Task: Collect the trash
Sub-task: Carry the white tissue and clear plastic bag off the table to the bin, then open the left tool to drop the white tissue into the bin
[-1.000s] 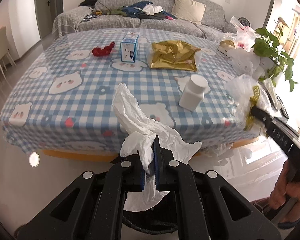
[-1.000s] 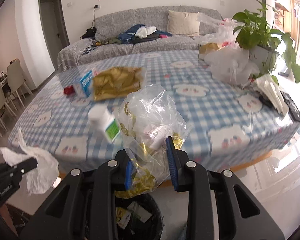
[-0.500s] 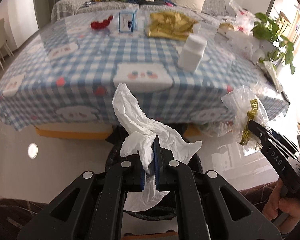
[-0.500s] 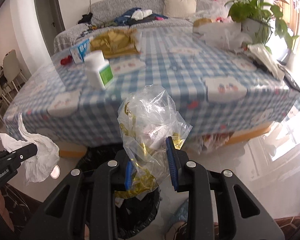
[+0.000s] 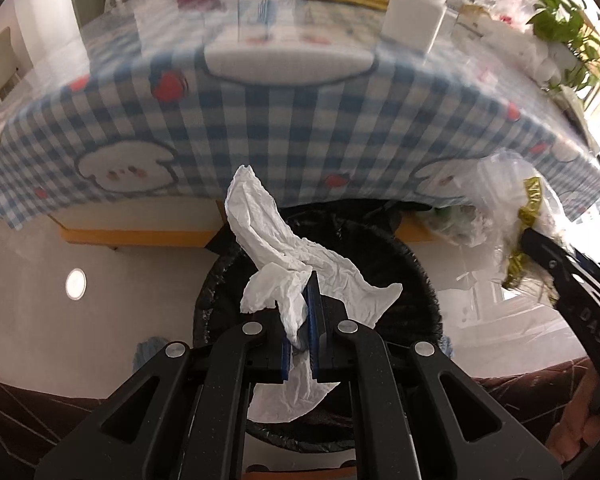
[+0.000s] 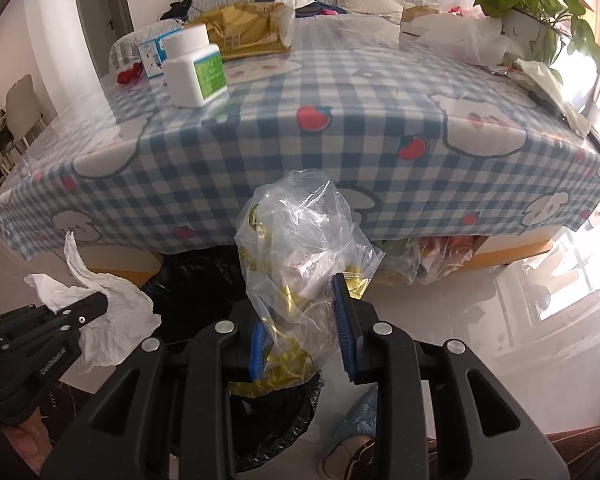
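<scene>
Left gripper (image 5: pixel 300 312) clamped crumpled white tissue (image 5: pixel 284 256) directly above round black-lined bin (image 5: pixel 416 264) | right gripper (image 6: pixel 300 320) pinched clear plastic bag (image 6: pixel 300 240), bin's right edge | left nearer

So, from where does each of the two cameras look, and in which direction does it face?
Left wrist: sits on the left gripper, facing down over the black-lined trash bin toward the table edge; its fingers clamp a white tissue, and the right gripper shows at right.
Right wrist: sits on the right gripper, facing the checked tablecloth; its fingers grip a clear plastic bag.
Both share the tissue, bag, bin and white bottle.
</scene>
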`<state>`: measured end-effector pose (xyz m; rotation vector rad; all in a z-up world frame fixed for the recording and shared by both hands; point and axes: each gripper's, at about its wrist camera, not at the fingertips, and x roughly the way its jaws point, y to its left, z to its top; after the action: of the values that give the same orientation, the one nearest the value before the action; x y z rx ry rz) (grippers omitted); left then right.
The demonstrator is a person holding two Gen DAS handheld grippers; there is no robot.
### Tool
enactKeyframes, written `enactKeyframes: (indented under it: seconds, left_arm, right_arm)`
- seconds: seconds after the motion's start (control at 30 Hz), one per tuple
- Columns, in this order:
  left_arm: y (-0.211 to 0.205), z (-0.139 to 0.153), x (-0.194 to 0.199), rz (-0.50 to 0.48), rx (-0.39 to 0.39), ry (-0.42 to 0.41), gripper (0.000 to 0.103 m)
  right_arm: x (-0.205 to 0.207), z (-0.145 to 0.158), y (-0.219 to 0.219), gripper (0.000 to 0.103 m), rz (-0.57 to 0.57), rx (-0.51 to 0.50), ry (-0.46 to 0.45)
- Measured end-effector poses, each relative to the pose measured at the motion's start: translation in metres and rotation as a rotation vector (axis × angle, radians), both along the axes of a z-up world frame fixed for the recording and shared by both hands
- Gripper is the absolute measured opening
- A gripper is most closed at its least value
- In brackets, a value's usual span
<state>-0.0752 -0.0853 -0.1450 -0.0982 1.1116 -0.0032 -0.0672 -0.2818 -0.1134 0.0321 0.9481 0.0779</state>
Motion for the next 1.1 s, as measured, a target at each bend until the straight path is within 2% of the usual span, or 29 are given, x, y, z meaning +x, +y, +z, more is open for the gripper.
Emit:
enactKeyframes:
  seconds: [0.33,0.53,0.67,0.77,0.93,1.1]
  left_arm:
    - [-0.021,-0.029,0.01,-0.029,0.022,0.038,0.006]
    - [-0.041,-0.032,0.01,-0.07,0.018,0.027,0.006]
    - [-0.048,-0.03,0.01,-0.078,0.01,0.01,0.011]
    - [-0.048,-0.03,0.01,-0.067,0.018,0.004,0.032]
    - [-0.033,-0.03,0.005,-0.045,0.029,0.004,0.048]
    - [-0.016,-0.032,0.0,-0.025,0.05,-0.008,0.072]
  right_arm:
    - [0.003,-0.015,-0.016,0.028,-0.047,0.004,0.032]
    - [0.003,-0.017,-0.028,0.028,-0.076,0.008,0.038]
    - [0.004,-0.018,-0.031,0.028,-0.083,0.014,0.039]
    - [0.003,-0.018,-0.029,0.028,-0.081,0.01,0.04]
    - [0.002,-0.022,-0.018,0.029,-0.064,0.009,0.056]
    - [0.0,-0.029,0.001,0.029,-0.044,0.013,0.068]
